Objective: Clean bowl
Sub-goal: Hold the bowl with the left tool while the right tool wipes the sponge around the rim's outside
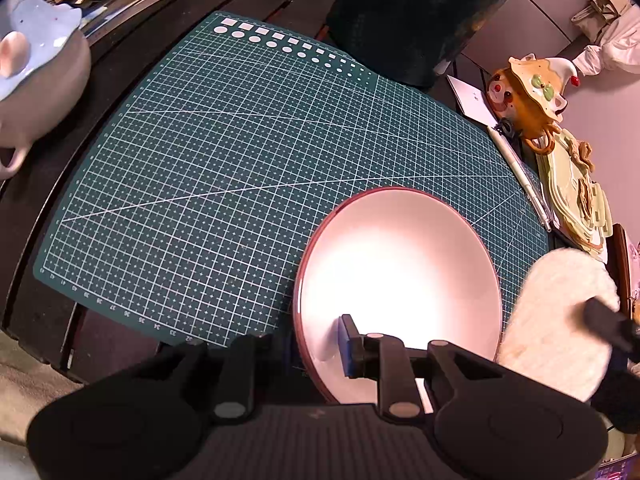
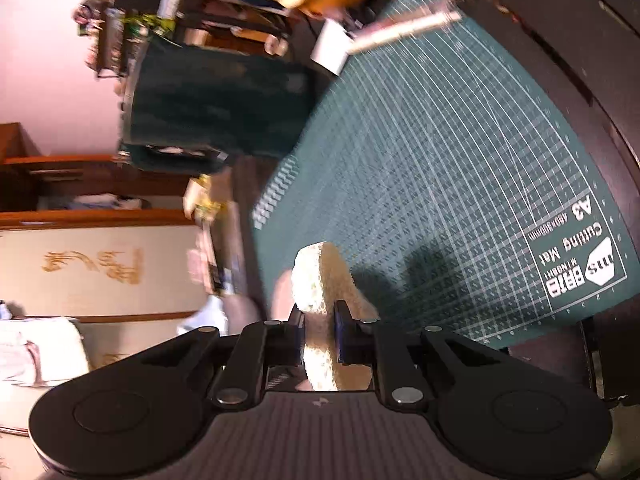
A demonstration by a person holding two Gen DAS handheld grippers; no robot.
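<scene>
A green cutting mat covers the dark counter. A grey lidded pot stands off the mat's far left corner, and a pen and ceramic ornaments line its right edge. The round, red-rimmed bowl sits open side up on the mat's near right part. The left gripper has its fingers clamped over the bowl's near rim. The right gripper pinches a pale sponge edge-on, its long axis pointing away from the fingers, just right of the bowl.
</scene>
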